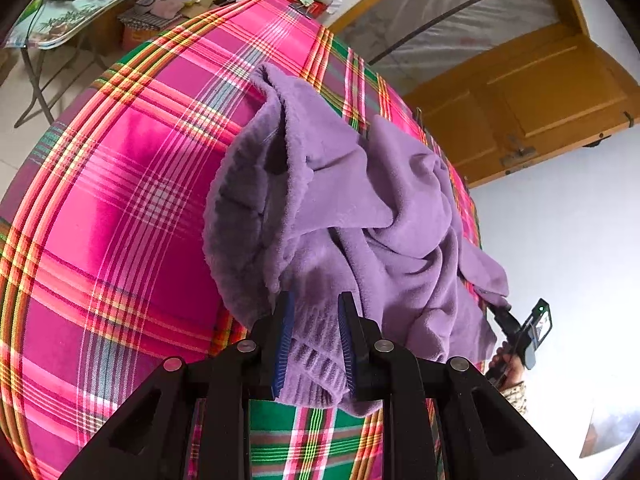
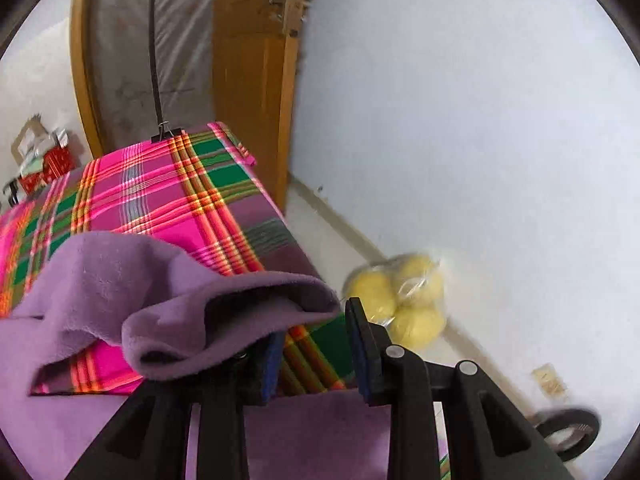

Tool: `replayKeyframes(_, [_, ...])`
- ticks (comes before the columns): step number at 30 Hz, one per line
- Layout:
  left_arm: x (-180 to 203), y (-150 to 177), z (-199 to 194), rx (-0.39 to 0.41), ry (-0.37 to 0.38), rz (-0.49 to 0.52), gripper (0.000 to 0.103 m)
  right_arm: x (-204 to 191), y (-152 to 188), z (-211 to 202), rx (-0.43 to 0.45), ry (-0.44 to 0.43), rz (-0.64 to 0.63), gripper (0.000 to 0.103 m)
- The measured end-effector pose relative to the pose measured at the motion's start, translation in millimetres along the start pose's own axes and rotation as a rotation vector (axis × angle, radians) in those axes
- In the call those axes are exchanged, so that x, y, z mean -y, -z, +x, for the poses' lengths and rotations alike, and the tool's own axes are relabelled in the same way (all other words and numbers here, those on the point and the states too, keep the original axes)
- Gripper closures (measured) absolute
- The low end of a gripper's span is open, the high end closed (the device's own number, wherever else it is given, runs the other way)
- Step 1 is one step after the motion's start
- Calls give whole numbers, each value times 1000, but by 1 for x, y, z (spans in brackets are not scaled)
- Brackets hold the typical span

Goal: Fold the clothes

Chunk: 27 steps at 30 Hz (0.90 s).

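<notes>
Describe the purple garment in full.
The garment is lilac fleece with a ribbed knit hem. It lies crumpled and unfolded on the plaid cloth, bunched in deep folds, one tube-like opening gaping toward the left. The left claw has its pads either side of the ribbed hem. In the right wrist view a fold drapes over one pad of the right claw, which stands open with plaid cloth showing in the gap.
</notes>
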<state>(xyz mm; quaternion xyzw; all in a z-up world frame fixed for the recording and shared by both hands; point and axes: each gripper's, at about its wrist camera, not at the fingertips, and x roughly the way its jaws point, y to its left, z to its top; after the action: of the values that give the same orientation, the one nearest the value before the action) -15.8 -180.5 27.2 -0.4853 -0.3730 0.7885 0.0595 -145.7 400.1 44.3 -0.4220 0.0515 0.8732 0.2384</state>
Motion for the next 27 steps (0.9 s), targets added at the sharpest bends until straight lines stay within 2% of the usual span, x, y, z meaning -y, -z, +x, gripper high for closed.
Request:
replayKeyframes(3, [-1, 0, 0, -2, 5, -7, 80, 0, 10, -10, 8, 42, -48, 73])
replayKeyframes(6, [0, 0, 2, 0, 9, 4, 80, 24, 20, -19, -23, 79, 33, 73])
replayKeyframes(9, [-2, 0, 2, 1, 22, 1, 80, 37, 31, -43, 14, 40, 87, 73])
replayKeyframes(11, [-4, 0, 3, 0, 31, -4, 80, 33, 39, -74, 94, -45, 90, 73])
replayKeyframes(13, [-5, 0, 4, 0, 40, -11, 80, 18, 48, -107, 169, -190, 71, 73])
replayKeyframes(15, [-6, 1, 5, 2, 53, -16, 80, -10, 56, -128, 177, -371, 1, 71])
replayKeyframes(16, [-7, 2, 4, 4, 62, -22, 80, -27, 58, -130, 162, -438, -38, 70])
replayKeyframes(18, [-10, 4, 2, 1, 80, -37, 79, -78, 67, -136, 80, -630, -161, 69])
replayKeyframes(19, [-12, 6, 0, -1, 87, -47, 75, -96, 70, -134, 43, -685, -192, 68])
replayKeyframes(21, [-15, 10, -3, -8, 95, -59, 70, -129, 76, -130, -26, -776, -243, 65])
replayKeyframes(24, [-20, 14, -7, -17, 102, -72, 69, -175, 87, -134, -102, -910, -296, 58])
replayKeyframes(27, [-24, 15, -7, -15, 101, -95, 65, -218, 94, -142, -149, -967, -379, 49])
